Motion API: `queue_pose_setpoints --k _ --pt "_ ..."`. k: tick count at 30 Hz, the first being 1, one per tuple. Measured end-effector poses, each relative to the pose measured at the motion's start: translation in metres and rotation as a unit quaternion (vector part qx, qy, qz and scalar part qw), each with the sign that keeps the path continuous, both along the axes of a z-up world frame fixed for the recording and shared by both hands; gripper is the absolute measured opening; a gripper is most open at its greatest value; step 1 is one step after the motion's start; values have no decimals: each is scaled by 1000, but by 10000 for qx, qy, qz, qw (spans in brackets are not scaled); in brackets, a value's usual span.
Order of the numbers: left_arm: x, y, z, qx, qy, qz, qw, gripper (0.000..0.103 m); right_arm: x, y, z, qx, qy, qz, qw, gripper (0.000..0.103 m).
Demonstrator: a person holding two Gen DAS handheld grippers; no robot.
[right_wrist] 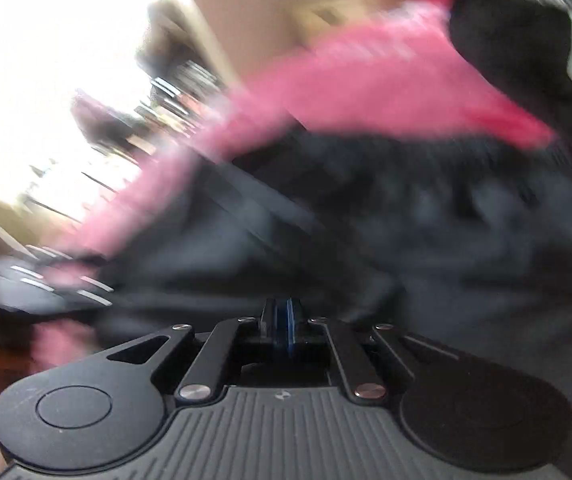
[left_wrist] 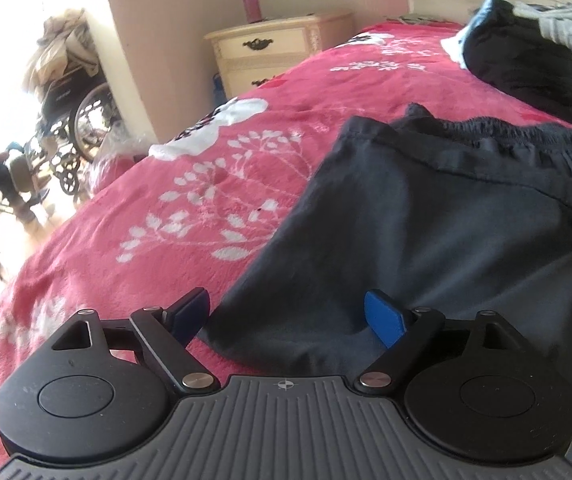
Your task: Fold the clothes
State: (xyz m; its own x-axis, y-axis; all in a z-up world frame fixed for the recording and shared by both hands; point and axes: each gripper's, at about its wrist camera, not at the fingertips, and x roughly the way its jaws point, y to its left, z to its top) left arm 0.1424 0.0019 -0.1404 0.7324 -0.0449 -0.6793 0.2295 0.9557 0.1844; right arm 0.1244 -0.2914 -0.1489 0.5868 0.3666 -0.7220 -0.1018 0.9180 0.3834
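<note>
A dark navy garment with an elastic waistband (left_wrist: 426,220) lies spread on the pink floral blanket (left_wrist: 165,208). My left gripper (left_wrist: 286,304) is open at the garment's near left corner. Its right blue pad (left_wrist: 384,320) rests on the cloth and its left pad (left_wrist: 191,314) sits over the blanket just off the edge. The right wrist view is heavily motion-blurred. In it my right gripper (right_wrist: 286,312) has its pads pressed together at the near edge of the same dark garment (right_wrist: 426,220), apparently pinching the cloth.
A heap of black and grey clothes (left_wrist: 526,52) sits at the head of the bed. A cream nightstand (left_wrist: 277,48) stands beside the bed, and a wheelchair with clutter (left_wrist: 85,116) is by the bright window. The bed's left edge drops to the floor.
</note>
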Motion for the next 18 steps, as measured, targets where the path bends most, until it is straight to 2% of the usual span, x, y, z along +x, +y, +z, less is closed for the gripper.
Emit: queue_pose_setpoints --k 2,6,9,12,18 --pt "-3 1 14 -43 -17 19 10000 85 -5 -4 15 105 -59 -393 9992 4" --pt "-16 6 43 -332 -67 -80 9994 85 -55 -19 77 359 -906 -901 9912 5" --pt "-31 2 68 -609 -96 -273 9977 85 -95 -19 114 -72 -1256 -1060 9864 5" --pt "-46 -7 97 -873 -257 -586 9941 85 -133 -16 139 -475 -1409 -1228 9812 5" --pt "-74 -29 159 -1424 -642 -1199 9804 85 -189 -20 184 -955 -1598 -2016 9616 5"
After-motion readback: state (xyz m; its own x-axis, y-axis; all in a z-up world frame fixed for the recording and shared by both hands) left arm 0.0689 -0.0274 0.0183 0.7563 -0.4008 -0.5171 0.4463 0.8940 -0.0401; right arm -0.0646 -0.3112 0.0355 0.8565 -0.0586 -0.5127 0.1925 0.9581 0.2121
